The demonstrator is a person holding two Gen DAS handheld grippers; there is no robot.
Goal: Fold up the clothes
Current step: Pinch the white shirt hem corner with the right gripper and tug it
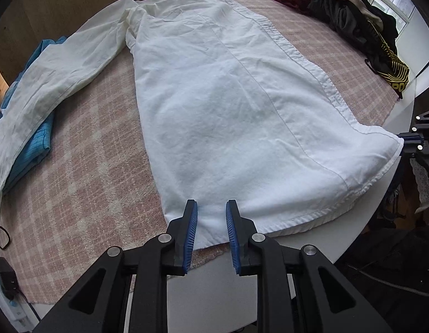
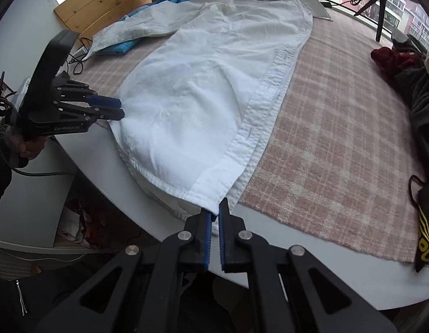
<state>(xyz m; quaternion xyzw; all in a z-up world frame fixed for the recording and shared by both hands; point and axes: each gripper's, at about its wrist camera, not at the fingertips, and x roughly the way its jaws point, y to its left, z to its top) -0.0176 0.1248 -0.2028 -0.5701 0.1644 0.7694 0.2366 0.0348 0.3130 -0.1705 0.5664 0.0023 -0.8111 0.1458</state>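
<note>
A white shirt [image 1: 228,97] lies flat and lengthwise on a pink plaid blanket [image 1: 89,166], with one sleeve spread to the left. My left gripper [image 1: 211,216] is open, and its blue pads straddle the near hem at the shirt's left corner. In the right wrist view the same shirt [image 2: 186,97] runs away from me. My right gripper [image 2: 215,213] is shut on its near hem corner, below the button placket. The left gripper [image 2: 118,108] shows at the shirt's far-left hem edge, held by a hand. The right gripper [image 1: 406,138] appears at the shirt's right corner.
A blue garment [image 1: 34,149] lies under the spread sleeve. A pile of dark, red and cream clothes [image 1: 353,14] lines the far right, ending in a black-and-yellow piece [image 2: 425,236]. The white table [image 2: 117,166] edge curves close to both grippers. Glasses [image 1: 0,237] lie at left.
</note>
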